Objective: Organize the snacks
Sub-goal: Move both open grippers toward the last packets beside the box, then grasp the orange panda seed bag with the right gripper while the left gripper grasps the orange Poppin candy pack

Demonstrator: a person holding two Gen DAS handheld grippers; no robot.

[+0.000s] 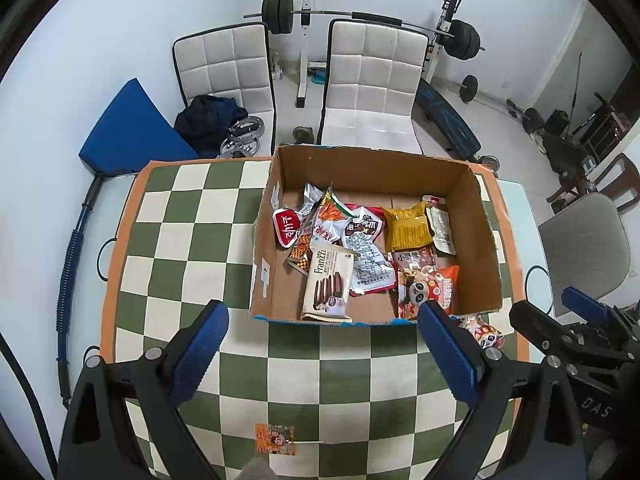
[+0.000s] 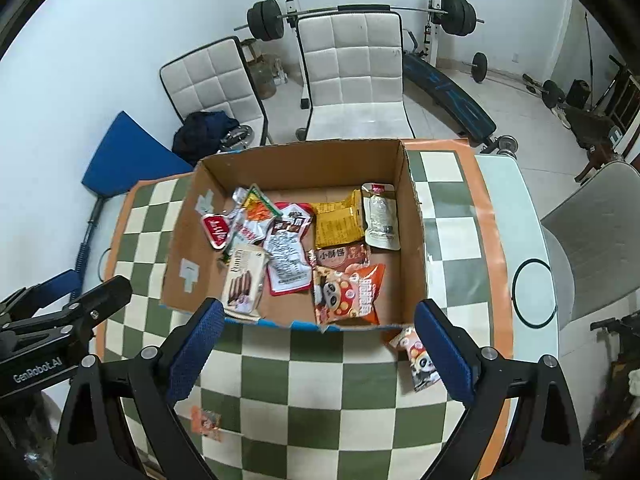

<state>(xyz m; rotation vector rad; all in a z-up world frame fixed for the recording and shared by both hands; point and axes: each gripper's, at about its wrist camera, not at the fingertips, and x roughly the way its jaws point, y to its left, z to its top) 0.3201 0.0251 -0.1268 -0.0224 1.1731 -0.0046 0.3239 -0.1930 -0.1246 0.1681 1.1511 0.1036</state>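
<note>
Panda packet (image 2: 418,360) — unhidden from right wrist

Even, soft indoor light, faint shadows; sharp centre, strong fisheye bending and dark corners

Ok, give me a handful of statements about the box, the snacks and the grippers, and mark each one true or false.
1. The cardboard box holds several snack packets. True.
2. The left gripper is shut on a packet. False: its fingers stand apart, holding nothing.
3. A small orange packet lies on the checkered tablecloth, outside the box. True.
4. The Franzzi packet lies outside the box. False: it is inside, at the near wall.
5. The right gripper is open. True.
</note>
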